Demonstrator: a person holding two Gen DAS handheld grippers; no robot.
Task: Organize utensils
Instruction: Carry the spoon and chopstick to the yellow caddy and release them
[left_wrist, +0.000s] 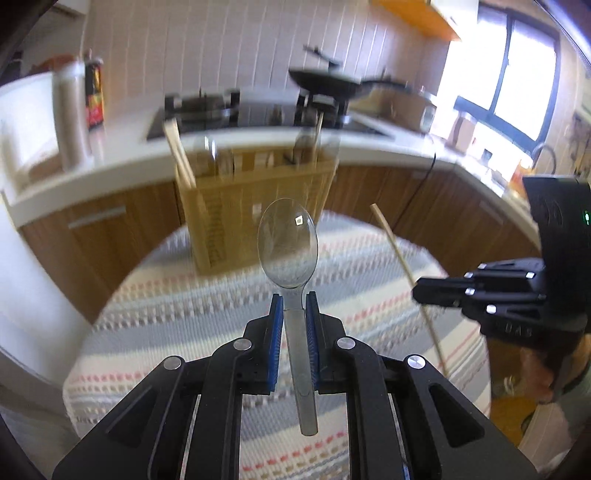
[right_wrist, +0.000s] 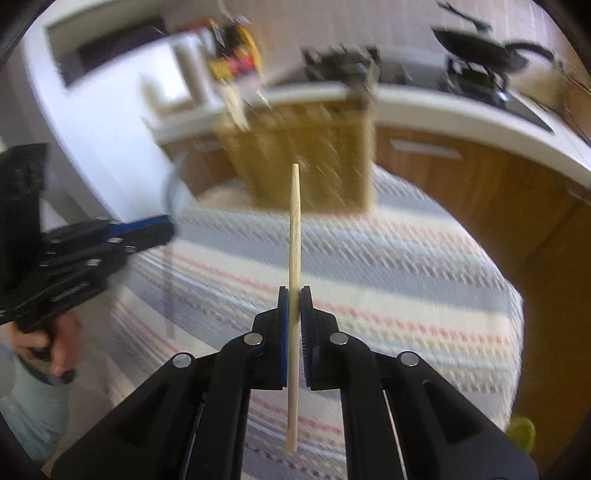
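Observation:
My left gripper (left_wrist: 294, 301) is shut on a clear plastic spoon (left_wrist: 288, 243), bowl pointing forward, above the striped tablecloth (left_wrist: 155, 314). My right gripper (right_wrist: 294, 295) is shut on a wooden chopstick (right_wrist: 294, 229), held upright in its view. A bamboo utensil holder (left_wrist: 255, 206) stands at the table's far edge with several utensils in it; it also shows in the right wrist view (right_wrist: 306, 155). The right gripper (left_wrist: 424, 293) shows at the right of the left wrist view with the chopstick (left_wrist: 399, 258). The left gripper (right_wrist: 162, 229) shows at the left of the right wrist view.
Behind the table runs a white kitchen counter (left_wrist: 110, 170) with wooden cabinets (left_wrist: 110, 229), a stove (left_wrist: 229, 114) and a black pan (left_wrist: 325, 83). A white bottle (left_wrist: 70, 118) and a dark bottle (left_wrist: 94, 92) stand at the counter's left. A window (left_wrist: 517, 74) is at the right.

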